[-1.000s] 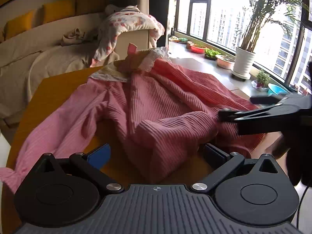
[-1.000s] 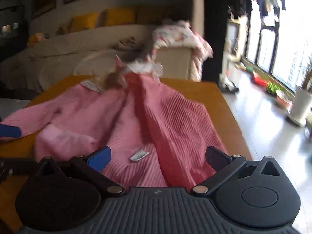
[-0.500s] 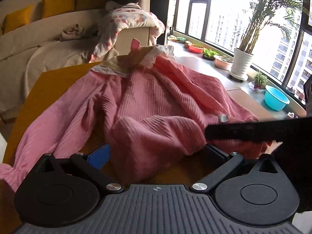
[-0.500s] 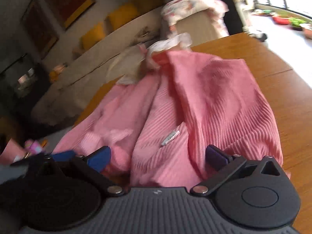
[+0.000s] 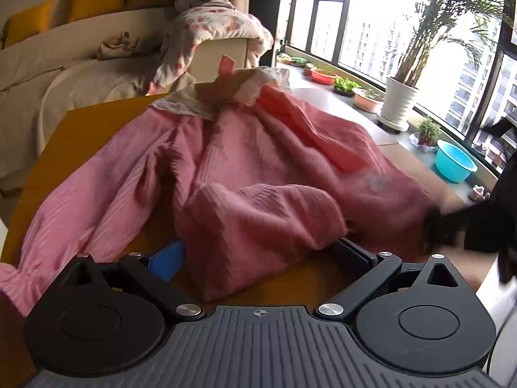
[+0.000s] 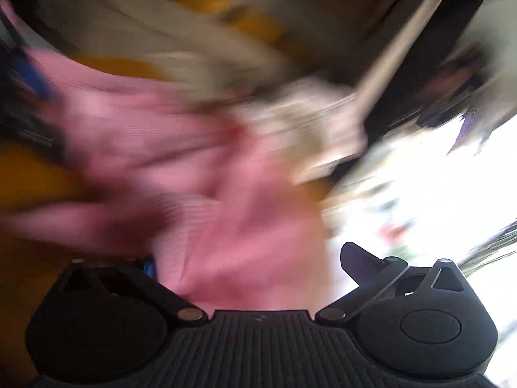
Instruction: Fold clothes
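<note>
Left wrist view: a pink ribbed garment lies spread, crumpled, on an orange-brown table. Its cream lace collar points toward 12 o'clock, and one long sleeve trails toward 8 o'clock, its gathered cuff at the frame's edge. A folded-over bulge of fabric sits between the fingers of the left gripper. The fingers stand spread wide on either side of the cloth without pinching it, the blue pad at 7 o'clock of the bulge. At 3 o'clock a dark, blurred shape, the right gripper, meets the garment's hem; whether it touches cannot be told there. Beyond the table stand a beige sofa with yellow cushions, a floral quilt, a potted palm and a turquoise basin along the window ledge.

Right wrist view: heavy motion blur. Pink cloth fills the centre and runs down between the fingers of the right gripper, which are released and well apart. Contact with the pads cannot be judged.
</note>
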{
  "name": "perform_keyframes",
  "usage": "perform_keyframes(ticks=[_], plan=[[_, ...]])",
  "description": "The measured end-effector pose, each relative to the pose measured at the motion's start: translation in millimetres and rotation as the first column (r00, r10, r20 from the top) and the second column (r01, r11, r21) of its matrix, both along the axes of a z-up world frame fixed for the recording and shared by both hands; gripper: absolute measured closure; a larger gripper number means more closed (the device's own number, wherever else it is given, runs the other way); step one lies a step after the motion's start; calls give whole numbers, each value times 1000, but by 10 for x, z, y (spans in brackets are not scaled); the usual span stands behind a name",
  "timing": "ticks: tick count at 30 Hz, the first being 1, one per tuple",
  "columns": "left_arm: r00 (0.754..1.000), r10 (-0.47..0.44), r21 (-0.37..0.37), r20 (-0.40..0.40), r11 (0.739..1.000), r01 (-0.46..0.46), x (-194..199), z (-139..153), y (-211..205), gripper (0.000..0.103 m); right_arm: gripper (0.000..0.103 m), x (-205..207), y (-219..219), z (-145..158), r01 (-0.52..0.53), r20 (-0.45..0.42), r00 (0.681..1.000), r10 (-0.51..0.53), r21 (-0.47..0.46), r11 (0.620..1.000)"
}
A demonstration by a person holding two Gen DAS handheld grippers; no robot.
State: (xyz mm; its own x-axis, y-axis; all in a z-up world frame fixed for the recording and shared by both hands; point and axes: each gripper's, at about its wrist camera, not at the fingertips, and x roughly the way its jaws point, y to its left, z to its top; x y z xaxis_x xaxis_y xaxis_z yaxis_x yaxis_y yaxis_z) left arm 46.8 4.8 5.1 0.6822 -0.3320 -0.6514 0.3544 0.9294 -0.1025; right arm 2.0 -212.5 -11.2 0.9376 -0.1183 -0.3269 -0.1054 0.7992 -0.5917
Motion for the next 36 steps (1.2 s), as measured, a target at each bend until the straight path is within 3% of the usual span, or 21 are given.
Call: perform_keyframes(ticks=[2,5,6,8,10,13,16,18,20,22,23,25,27,30,33,35,36], plan=[[1000,8,7,-4,1000,-8,-14,-19,62,2,0,11,-18,7,143,193,973,-123,-91,986],[1000,7,6,7,1000,-7,-66,-29,169,7,0,3,-333,292,162,154,970,-187,162,973],[1000,4,-11,17,1000,-4,-85,-21,211,18,0,3,-407,342,168,141,970,-198,204,964],[999,-9,-106,34,994,12,-109,2,335,28,0,7,-504,370,178,129,969,-210,225,958],[1000,-22,-197,18,980,25,-76,7,398,27,0,3,-564,365,181,106,972,-211,235,955],[1000,-28,-221,-7,975,26,50,-20,264,26,0,50,-616,295,178,58,978,-199,257,950],[998,-62,-269,20,961,65,112,15,136,44,0,11,-622,243,184,38,979,-200,256,949],[991,-118,-330,60,935,131,84,104,104,45,0,6,-658,255,189,28,979,-204,264,946],[962,-248,-328,118,904,273,-68,254,76,39,0,-29,-727,311,188,18,979,-201,280,941],[902,-411,-257,135,864,433,-289,323,26,25,0,-100,-826,350,174,16,982,-186,289,941],[873,-471,-207,126,848,488,-415,298,10,18,0,-150,-860,370,153,15,986,-164,289,945],[806,-584,-107,96,799,591,-667,246,-24,13,0,-248,-925,411,111,13,993,-120,289,951],[777,-628,-21,37,777,629,-836,148,-35,8,0,-288,-881,470,64,12,997,-72,324,944],[809,-587,-4,1,809,587,-821,139,65,8,0,-342,-809,556,-6,13,1000,2,373,928],[887,-460,-10,42,887,461,-579,282,199,6,1,-215,-505,525,-84,-9,996,93,347,934],[933,-354,32,64,935,353,-411,330,184,6,16,-131,-302,504,-137,-25,988,154,330,934],[940,-333,60,73,942,329,-362,305,123,6,28,-89,-198,488,-164,-36,982,185,319,933]])
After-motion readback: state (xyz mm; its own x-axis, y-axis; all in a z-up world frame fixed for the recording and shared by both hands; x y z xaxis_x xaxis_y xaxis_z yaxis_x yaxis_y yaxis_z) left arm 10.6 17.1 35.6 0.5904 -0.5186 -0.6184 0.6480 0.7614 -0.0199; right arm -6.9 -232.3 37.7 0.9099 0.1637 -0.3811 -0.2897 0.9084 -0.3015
